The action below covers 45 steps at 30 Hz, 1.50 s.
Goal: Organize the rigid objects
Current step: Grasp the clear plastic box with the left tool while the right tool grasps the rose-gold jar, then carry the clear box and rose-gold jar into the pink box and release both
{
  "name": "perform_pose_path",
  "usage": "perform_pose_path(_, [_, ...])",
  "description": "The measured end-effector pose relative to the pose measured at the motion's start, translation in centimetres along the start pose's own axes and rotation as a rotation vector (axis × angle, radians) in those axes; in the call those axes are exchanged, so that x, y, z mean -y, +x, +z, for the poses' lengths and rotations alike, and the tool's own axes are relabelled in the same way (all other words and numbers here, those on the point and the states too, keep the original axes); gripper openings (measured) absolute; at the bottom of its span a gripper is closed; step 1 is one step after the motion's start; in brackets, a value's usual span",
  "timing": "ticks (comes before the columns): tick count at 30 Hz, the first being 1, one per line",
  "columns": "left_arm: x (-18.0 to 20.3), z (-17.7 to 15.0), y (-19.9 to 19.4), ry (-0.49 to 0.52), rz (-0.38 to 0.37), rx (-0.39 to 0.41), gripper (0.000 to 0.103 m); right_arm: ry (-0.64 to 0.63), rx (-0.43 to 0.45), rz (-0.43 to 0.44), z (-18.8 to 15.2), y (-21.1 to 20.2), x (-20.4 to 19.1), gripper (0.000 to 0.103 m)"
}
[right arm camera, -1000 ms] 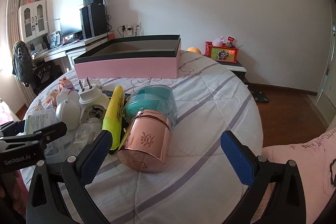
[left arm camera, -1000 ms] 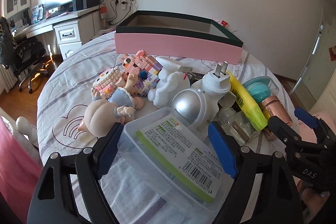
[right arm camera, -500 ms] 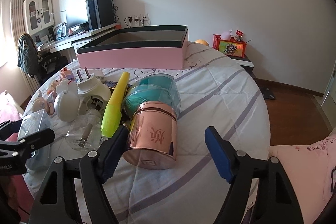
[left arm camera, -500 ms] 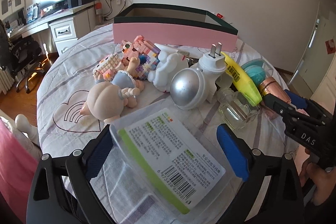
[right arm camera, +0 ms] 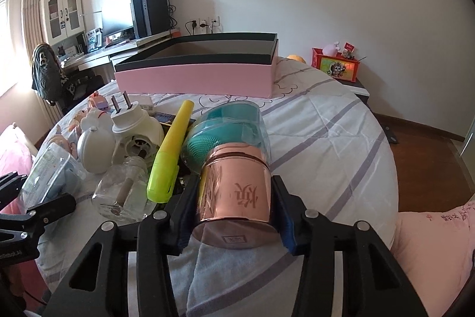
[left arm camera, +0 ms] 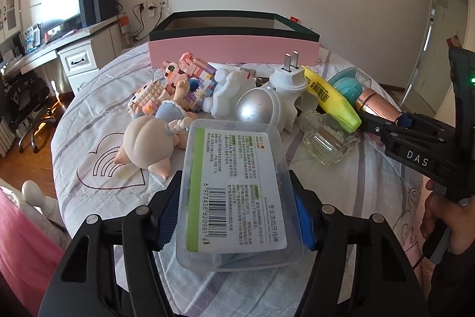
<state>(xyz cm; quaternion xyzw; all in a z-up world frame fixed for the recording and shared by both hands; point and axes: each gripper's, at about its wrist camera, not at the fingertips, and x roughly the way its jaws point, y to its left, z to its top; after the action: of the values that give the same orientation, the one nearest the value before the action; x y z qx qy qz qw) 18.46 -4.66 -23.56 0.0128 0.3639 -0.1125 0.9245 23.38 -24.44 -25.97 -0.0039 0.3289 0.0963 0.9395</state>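
My left gripper [left arm camera: 234, 216] is shut on a clear plastic box [left arm camera: 234, 183] with a green-and-white label, at the near edge of the bed. My right gripper [right arm camera: 236, 213] is shut on a rose-gold metal tin [right arm camera: 237, 192] lying on its side; the tin also shows in the left wrist view [left arm camera: 377, 106]. An open pink box with a dark rim [left arm camera: 234, 48] stands at the far side of the bed, and shows in the right wrist view [right arm camera: 196, 76]. The right gripper's body [left arm camera: 421, 150] is at the right of the left wrist view.
Between the grippers and the pink box lie a baby doll [left arm camera: 148, 144], block toys [left arm camera: 190, 79], a white plug-in device with a silver dome [left arm camera: 267, 103], a glass bottle [right arm camera: 124, 189], a yellow highlighter [right arm camera: 172, 150] and a teal brush in a clear case [right arm camera: 228, 129]. The quilt's right side is bare.
Both grippers went from open to shut: the left closed on the clear plastic box, the right moved forward and closed on the rose-gold tin.
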Motion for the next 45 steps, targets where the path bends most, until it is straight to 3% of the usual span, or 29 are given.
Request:
perform_pose_path(12, [-0.2,4.2,-1.4,0.033,-0.060,0.083,0.064,-0.031,0.091,0.033,3.5,-2.3,-1.9,0.048])
perform_pose_path(26, [-2.0,9.7,-1.0,0.031,-0.092,0.160,0.063,-0.049,0.109,0.115,8.5,0.1,-3.0,0.048])
perform_pose_path(33, [-3.0,17.3,1.9,0.055,-0.072,0.190,0.063,-0.056,0.095,0.117,13.7,3.1,-3.1,0.048])
perform_pose_path(39, [-4.2,23.9,9.5,0.046,-0.052,0.069,0.063,-0.048,0.023,0.115,18.8,8.5,-3.4,0.048])
perform_pose_path(41, [-5.1,25.0,12.3,0.027,-0.039,0.020,0.063,-0.061,-0.027,0.078,19.8,11.2,-3.5,0.048])
perform_pose_path(45, [-6.3,25.5,17.1,0.004,-0.026,-0.091,0.063,-0.033,-0.135,0.081,20.0,15.9,-3.0,0.048])
